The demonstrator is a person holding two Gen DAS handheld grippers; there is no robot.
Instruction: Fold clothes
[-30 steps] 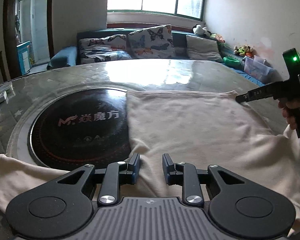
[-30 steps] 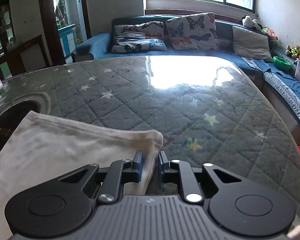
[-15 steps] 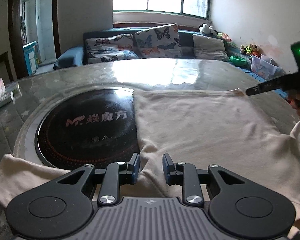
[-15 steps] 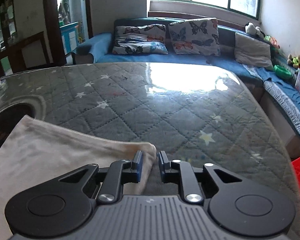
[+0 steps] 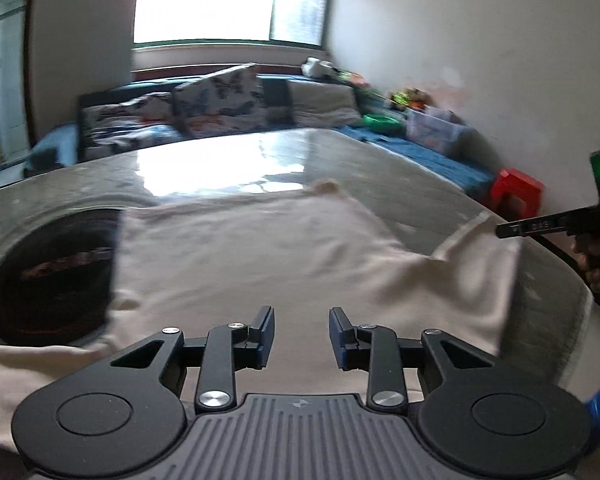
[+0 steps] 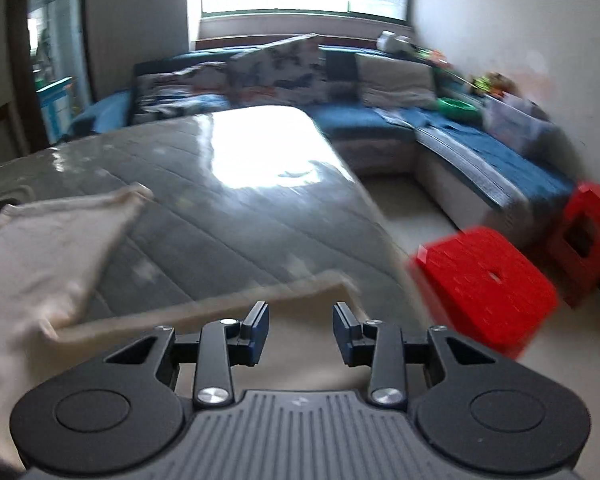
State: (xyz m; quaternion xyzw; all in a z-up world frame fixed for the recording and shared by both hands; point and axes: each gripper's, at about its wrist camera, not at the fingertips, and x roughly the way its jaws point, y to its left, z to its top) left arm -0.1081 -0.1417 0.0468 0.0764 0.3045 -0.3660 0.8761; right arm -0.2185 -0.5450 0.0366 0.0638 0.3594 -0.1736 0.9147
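shirt (image 5: 260, 256) lies spread on the tabletop (image 5: 228, 160), sleeve near its right edge; both your claws (image 5: 302, 330) (image 6: 300, 330) gape empty, so it could slide off.

I can't read any text: the red lettering on the dark round plate (image 5: 52, 276) is blurred beyond reading.

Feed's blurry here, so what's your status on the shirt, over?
Both claws open: left claw and right claw over cream garment. Garment spread on table, partly covering black round plate. Nothing blocking.
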